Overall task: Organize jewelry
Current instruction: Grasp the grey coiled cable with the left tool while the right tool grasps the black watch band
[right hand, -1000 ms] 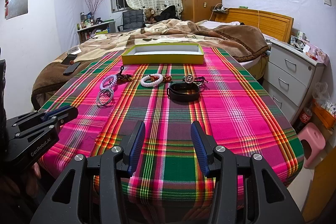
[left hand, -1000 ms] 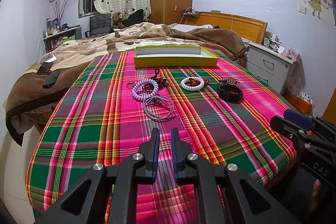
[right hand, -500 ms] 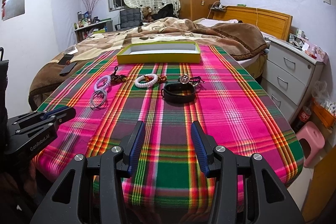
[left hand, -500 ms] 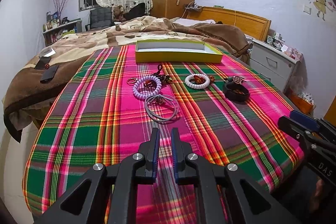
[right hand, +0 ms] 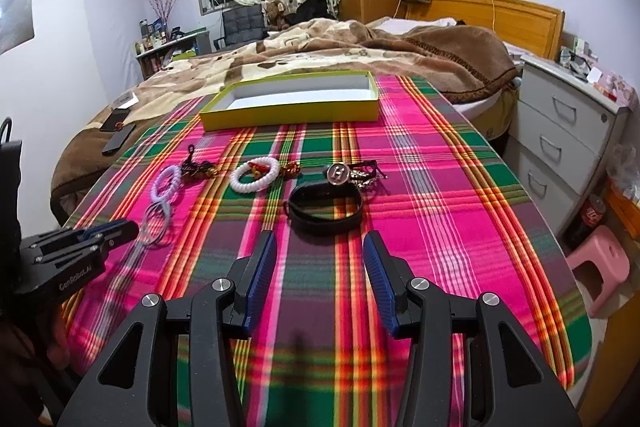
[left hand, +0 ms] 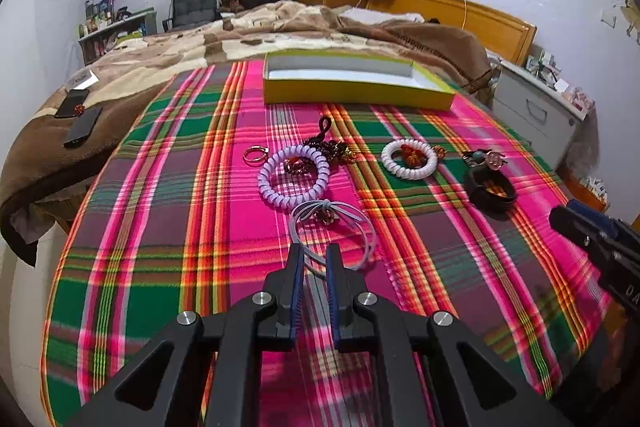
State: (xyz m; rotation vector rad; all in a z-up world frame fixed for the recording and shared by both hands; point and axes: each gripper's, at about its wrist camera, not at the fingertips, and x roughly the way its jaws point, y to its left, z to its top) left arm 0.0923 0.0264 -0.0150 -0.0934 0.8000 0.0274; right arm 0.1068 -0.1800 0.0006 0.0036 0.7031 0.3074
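So both grippers hang over the plaid cloth (left hand: 168,227) on the table, nothing picked up; the left gripper (left hand: 313,259) has its jaws nearly together with just a narrow slot between them, nothing gripped, and the near edge of the thin grey looped cord (left hand: 332,227) shows right at the jaw tips, though I can't tell if they actually touch it; just beyond that cord from the left jaws sits the lilac coil bracelet (left hand: 293,175), with a small gold ring (left hand: 255,154) off to its left and a dark beaded tangle (left hand: 328,145) behind it; further right of the left jaws is the white coil bracelet (left hand: 409,159), then the black band (left hand: 491,189) with a little charm cluster (left hand: 486,158) just behind it; the yellow box (left hand: 352,91) is well beyond everything, open top, white inside, looks bare; the right gripper (right hand: 320,269) has its jaws spread wide and holding nothing, and the black band (right hand: 326,209) lies just ahead of them, pretty much centred on the gap, not touching; in the right wrist view the left gripper (right hand: 100,231) pokes in from the left side beside the grey cord (right hand: 155,223); bed with a brown blanket (right hand: 360,47) is behind the table.
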